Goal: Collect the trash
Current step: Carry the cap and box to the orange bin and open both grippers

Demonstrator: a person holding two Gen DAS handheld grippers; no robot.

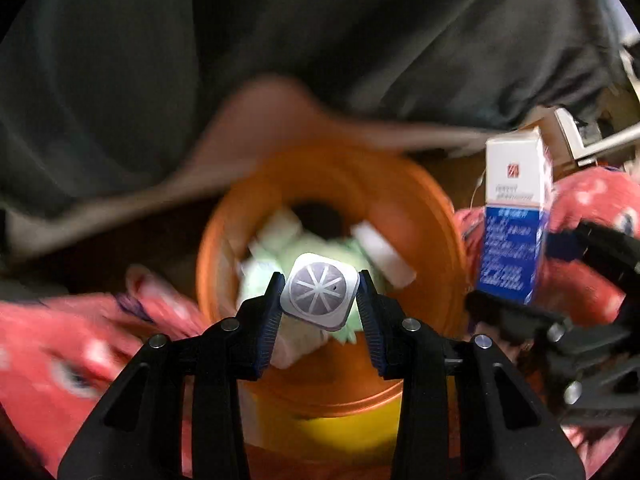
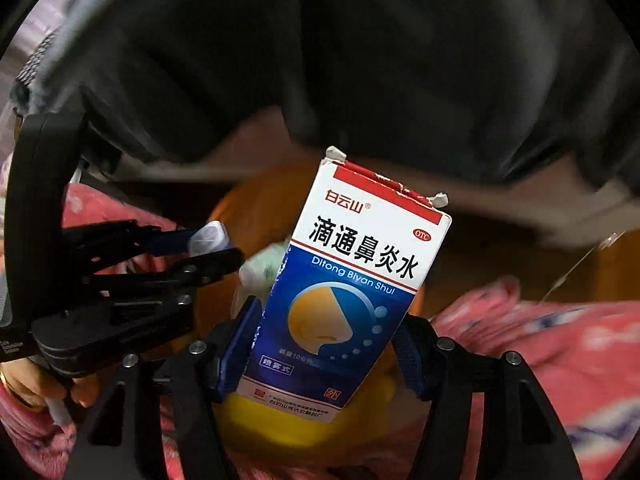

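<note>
My left gripper (image 1: 320, 300) points down, shut on a small square silver capsule (image 1: 319, 297) with a star-patterned top. It hangs right over the mouth of an orange trash bin (image 1: 436, 248) that holds white and pale green scraps. My right gripper (image 2: 328, 344) is shut on a blue, white and red medicine box (image 2: 352, 292), held upright over the same orange bin (image 2: 248, 216). In the left wrist view that box (image 1: 514, 216) and the right gripper (image 1: 532, 276) show at the bin's right rim. The right wrist view has the left gripper (image 2: 224, 246) and capsule (image 2: 208, 238) at left.
A red and pink patterned blanket (image 1: 60, 344) surrounds the bin on both sides, seen also in the right wrist view (image 2: 560, 352). A person's dark clothing (image 1: 320, 32) fills the top of both views. A hand (image 2: 24, 384) grips the left tool's handle. Something yellow (image 1: 340, 436) sits below the bin.
</note>
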